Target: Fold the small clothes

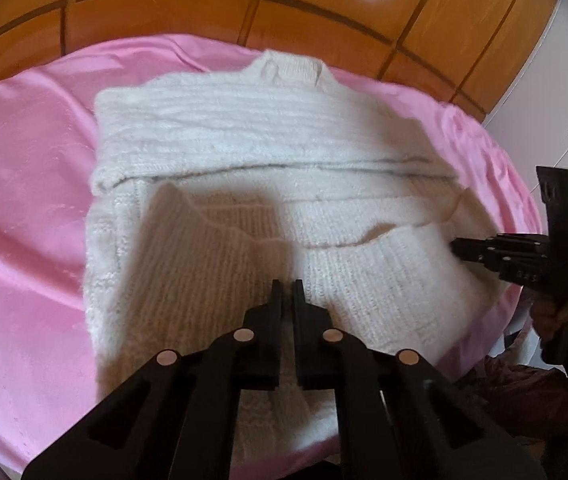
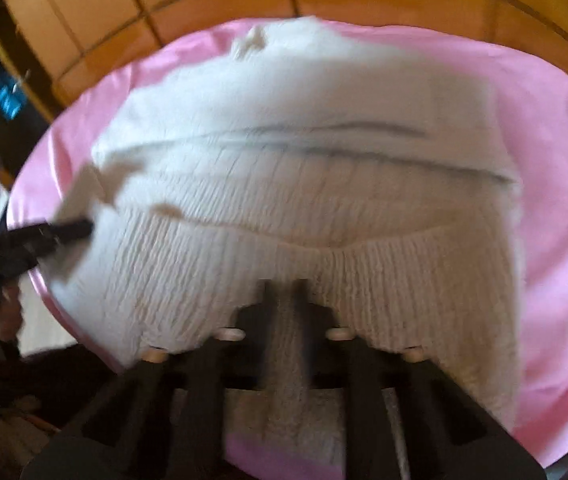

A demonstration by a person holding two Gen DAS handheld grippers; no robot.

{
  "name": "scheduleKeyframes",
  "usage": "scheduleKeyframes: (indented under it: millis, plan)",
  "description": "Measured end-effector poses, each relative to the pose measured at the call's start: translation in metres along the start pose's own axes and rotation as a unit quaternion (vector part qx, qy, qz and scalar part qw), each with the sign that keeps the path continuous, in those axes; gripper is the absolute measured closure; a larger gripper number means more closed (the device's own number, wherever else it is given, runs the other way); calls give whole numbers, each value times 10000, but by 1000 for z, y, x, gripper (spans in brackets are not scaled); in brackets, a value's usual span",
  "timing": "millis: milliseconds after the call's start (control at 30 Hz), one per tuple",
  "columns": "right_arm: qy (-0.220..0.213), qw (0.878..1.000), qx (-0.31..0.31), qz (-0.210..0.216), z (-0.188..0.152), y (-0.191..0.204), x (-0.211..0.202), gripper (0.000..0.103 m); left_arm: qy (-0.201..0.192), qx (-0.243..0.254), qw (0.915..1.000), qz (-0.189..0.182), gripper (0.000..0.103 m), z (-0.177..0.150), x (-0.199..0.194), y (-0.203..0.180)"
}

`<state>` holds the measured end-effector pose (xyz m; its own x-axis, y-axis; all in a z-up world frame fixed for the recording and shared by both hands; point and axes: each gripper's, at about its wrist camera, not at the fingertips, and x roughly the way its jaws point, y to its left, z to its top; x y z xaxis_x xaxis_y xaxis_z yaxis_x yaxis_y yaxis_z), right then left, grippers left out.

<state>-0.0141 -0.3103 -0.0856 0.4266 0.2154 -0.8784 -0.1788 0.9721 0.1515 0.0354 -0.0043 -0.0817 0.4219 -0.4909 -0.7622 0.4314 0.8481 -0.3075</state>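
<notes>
White knit sweater (image 1: 268,152) lies on a pink sheet (image 1: 24,208), collar at the far edge, sleeves folded across the body, ribbed hem nearest.

Left wrist view: sharp. Left gripper (image 1: 287,292) sits over the near hem w/ jaws almost together, only a thin slit between the tips; no knit visibly pinched between them, so looks closed on nothing. Its shadow falls on the knit just beyond the tips. Right gripper (image 1: 453,248) comes in from the right side, tip touching the sweater's right edge; from this angle can't tell if it's clamped on fabric. A green light shows on its housing. Orange-brown tiled floor (image 1: 323,12) beyond the sheet, white wall at far right.

Right wrist view: blurred. Right gripper (image 2: 287,292) has ribbed hem bunched up between and around its fingers (image 2: 270,320), jaws narrow, gripping the knit. Hem lifted toward the lens, hiding the near sheet. Left gripper (image 2: 84,229) shows at left, tip at the sweater's left edge. A dark unit w/ blue lights (image 2: 4,100) stands far left; too blurred to say what it is.
</notes>
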Motion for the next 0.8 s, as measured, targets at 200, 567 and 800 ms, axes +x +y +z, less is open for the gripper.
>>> scheduleKeyframes:
  millis: [200,567,800]
  plan:
    - [-795,9968,61,-31,15,-1,-47,100,-677,-214,9975,28,100,17,-29,-2]
    - [-646,9958,134,-642,19,-9,26,100,-85,67,9925,1220,99,32,50,-1]
    - [-724,9955,247,-561,17,-13,24,100,-300,-380,9926,1116,76,30,14,9]
